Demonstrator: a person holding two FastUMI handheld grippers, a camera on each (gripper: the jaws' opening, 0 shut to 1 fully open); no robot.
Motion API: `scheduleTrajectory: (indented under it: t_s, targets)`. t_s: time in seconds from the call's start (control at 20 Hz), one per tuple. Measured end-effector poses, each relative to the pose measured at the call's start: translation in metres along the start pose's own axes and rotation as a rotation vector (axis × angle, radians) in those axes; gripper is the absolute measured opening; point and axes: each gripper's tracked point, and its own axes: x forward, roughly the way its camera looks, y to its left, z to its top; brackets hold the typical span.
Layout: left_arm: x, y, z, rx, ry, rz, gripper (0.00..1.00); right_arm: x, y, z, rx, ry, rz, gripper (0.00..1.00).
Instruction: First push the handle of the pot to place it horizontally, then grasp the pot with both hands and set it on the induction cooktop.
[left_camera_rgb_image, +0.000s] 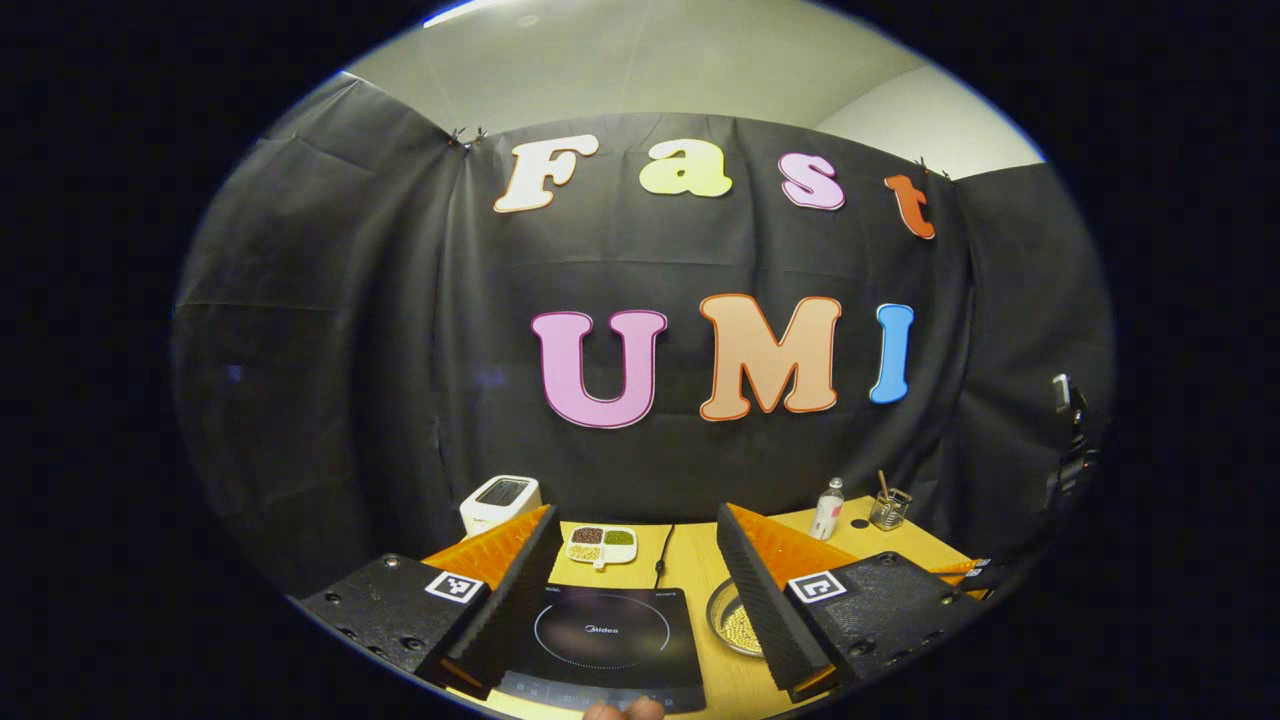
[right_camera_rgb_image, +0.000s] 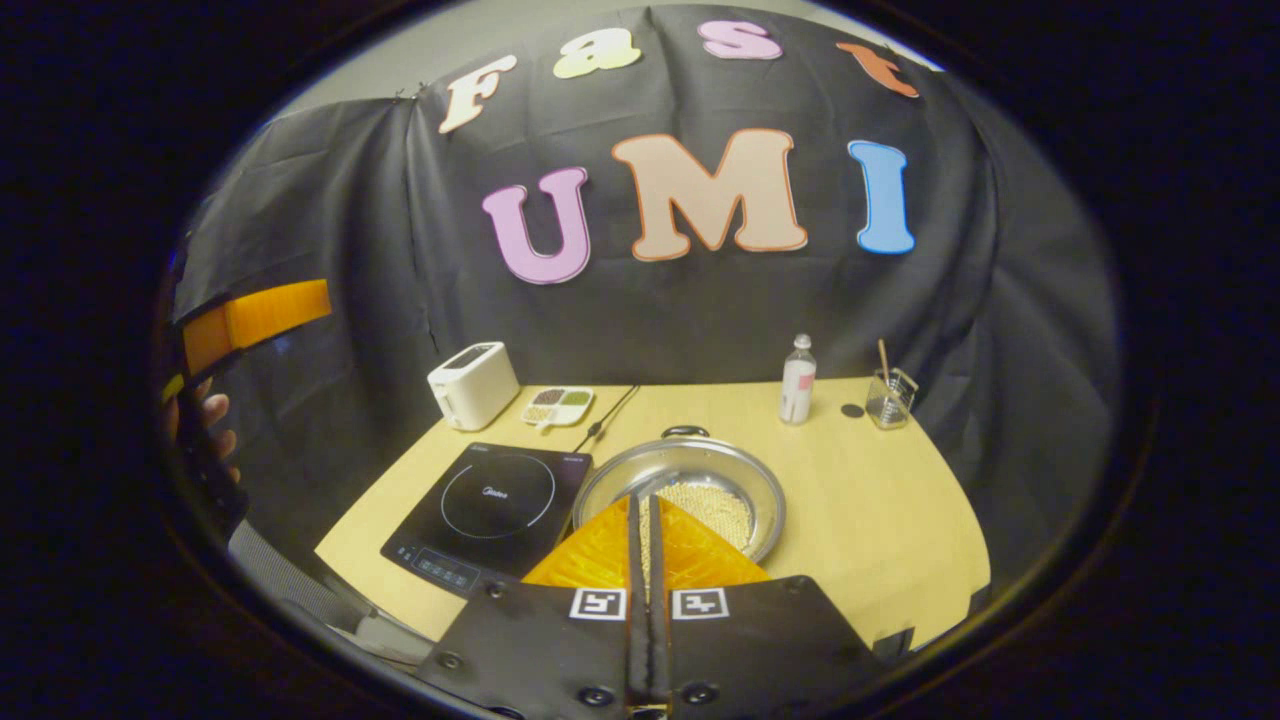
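Observation:
The pot (right_camera_rgb_image: 680, 490) is a wide silver pan holding pale beads, standing on the wooden table (right_camera_rgb_image: 880, 520) right of the black induction cooktop (right_camera_rgb_image: 490, 510). A dark loop handle (right_camera_rgb_image: 685, 432) shows on its far rim; the near rim is hidden by my fingers. My right gripper (right_camera_rgb_image: 640, 503) is shut, its tips hovering over the pot's near side, and I see nothing between them. My left gripper (left_camera_rgb_image: 635, 512) is open wide above the cooktop (left_camera_rgb_image: 610, 630), with the pot's edge (left_camera_rgb_image: 730, 628) just behind its right finger. That gripper also appears held up at the far left (right_camera_rgb_image: 255, 320) by a hand (right_camera_rgb_image: 205, 420).
A white toaster (right_camera_rgb_image: 472, 385) and a small divided tray of beans (right_camera_rgb_image: 560, 405) stand behind the cooktop, with a cable (right_camera_rgb_image: 610, 415) running back. A clear bottle (right_camera_rgb_image: 797, 380) and a glass cup with a stick (right_camera_rgb_image: 890, 398) sit at the back right. Bare tabletop lies right of the pot.

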Motion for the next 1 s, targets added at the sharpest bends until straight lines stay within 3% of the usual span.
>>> scheduleTrajectory:
  t_s: [0.2, 0.4, 0.45, 0.75, 0.8, 1.0]
  targets:
    - [0.02, 0.008, -0.015, -0.041, 0.001, -0.075, 0.95, 0.02, 0.008, -0.026, 0.015, 0.066, -0.047, 0.03]
    - [0.032, 0.017, -0.03, -0.06, 0.022, -0.124, 0.92, 0.035, 0.019, -0.055, 0.025, 0.147, -0.063, 0.02]
    - [0.035, 0.02, -0.031, -0.063, 0.018, -0.128, 0.95, 0.039, 0.022, -0.061, 0.035, 0.167, -0.061, 0.02]
    - [0.044, 0.035, -0.062, -0.091, 0.076, -0.127, 0.92, 0.063, 0.033, -0.125, 0.086, 0.346, -0.049, 0.03]
    - [0.046, 0.039, -0.063, -0.094, 0.079, -0.119, 0.95, 0.066, 0.036, -0.133, 0.098, 0.364, -0.043, 0.03]
    - [0.044, 0.049, -0.073, -0.109, 0.105, -0.104, 0.95, 0.081, 0.041, -0.16, 0.081, 0.453, -0.038, 0.03]
